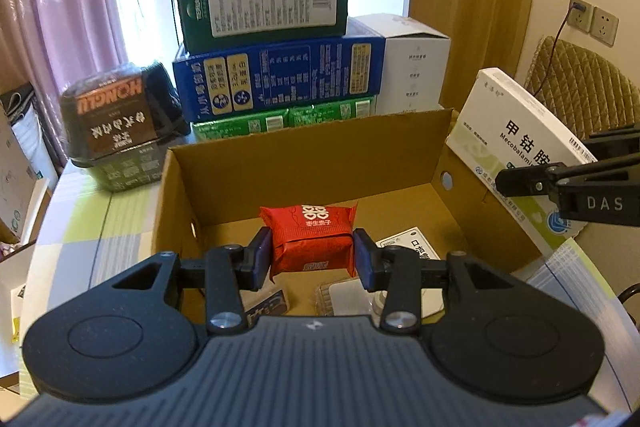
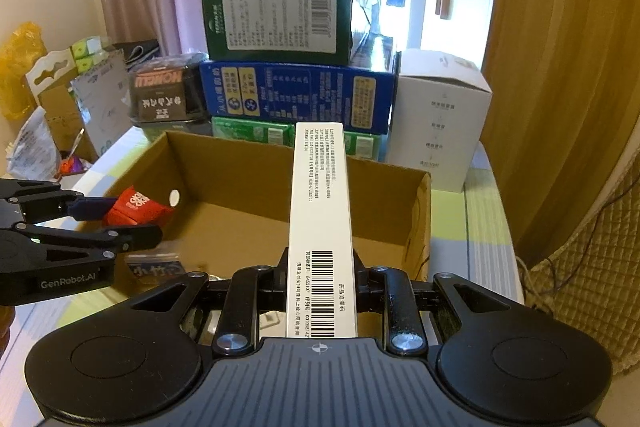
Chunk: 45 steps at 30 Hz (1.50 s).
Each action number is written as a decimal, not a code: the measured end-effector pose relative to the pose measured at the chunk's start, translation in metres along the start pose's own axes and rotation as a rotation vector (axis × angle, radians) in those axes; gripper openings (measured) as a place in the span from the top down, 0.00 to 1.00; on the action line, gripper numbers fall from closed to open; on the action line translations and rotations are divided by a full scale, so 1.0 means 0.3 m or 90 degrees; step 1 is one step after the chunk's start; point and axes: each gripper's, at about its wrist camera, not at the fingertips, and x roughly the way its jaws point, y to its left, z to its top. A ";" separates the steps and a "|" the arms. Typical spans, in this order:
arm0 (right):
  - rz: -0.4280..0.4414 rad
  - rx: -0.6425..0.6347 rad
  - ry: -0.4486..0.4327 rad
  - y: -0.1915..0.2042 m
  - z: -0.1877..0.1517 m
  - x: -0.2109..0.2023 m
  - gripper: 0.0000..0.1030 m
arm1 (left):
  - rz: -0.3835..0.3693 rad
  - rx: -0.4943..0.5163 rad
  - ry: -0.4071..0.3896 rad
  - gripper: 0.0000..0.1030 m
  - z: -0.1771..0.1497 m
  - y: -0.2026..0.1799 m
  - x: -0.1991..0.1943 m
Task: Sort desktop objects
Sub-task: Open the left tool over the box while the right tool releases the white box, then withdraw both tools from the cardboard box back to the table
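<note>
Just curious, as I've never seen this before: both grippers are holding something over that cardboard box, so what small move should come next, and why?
Probably the left gripper should lower slightly and open: its red packet already hangs inside the cardboard box, above other items. The right gripper holds its white medicine box over the box too.

An open brown cardboard box (image 1: pixel 304 151) sits on the desk (image 1: pixel 92 219) with a stack of printed cartons (image 1: pixel 276 67) behind it along the far edge, a white paper carton (image 1: pixel 416 67) at the stack's right and a dark wrapped package (image 1: pixel 116 123) at its left.
</note>
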 end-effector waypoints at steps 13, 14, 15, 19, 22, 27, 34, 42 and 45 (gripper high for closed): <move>-0.003 0.004 0.011 -0.020 -0.024 0.061 0.79 | -0.002 -0.006 -0.004 0.51 0.017 0.035 0.041; -0.003 0.004 0.011 -0.020 -0.022 0.062 0.79 | -0.001 -0.012 -0.006 0.51 0.015 0.043 0.034; -0.004 0.003 0.010 -0.018 -0.019 0.062 0.79 | 0.001 -0.017 -0.007 0.51 0.014 0.051 0.025; -0.003 -0.001 0.009 -0.010 -0.009 0.070 0.79 | 0.008 -0.032 -0.015 0.51 0.007 0.077 -0.007; -0.002 -0.003 0.007 0.001 0.004 0.087 0.79 | 0.012 -0.042 -0.021 0.51 -0.002 0.093 -0.032; -0.005 0.002 -0.008 0.008 0.024 0.115 0.66 | 0.016 -0.055 -0.031 0.45 -0.022 0.108 -0.070; -0.002 0.024 -0.041 -0.010 0.009 0.024 0.44 | 0.020 -0.075 -0.042 0.42 -0.068 0.113 -0.149; -0.003 0.066 -0.065 -0.017 -0.100 -0.171 0.38 | 0.023 -0.088 -0.050 0.37 -0.139 0.091 -0.299; -0.002 0.079 -0.064 0.003 -0.180 -0.252 0.34 | 0.031 -0.093 -0.051 0.35 -0.180 0.079 -0.366</move>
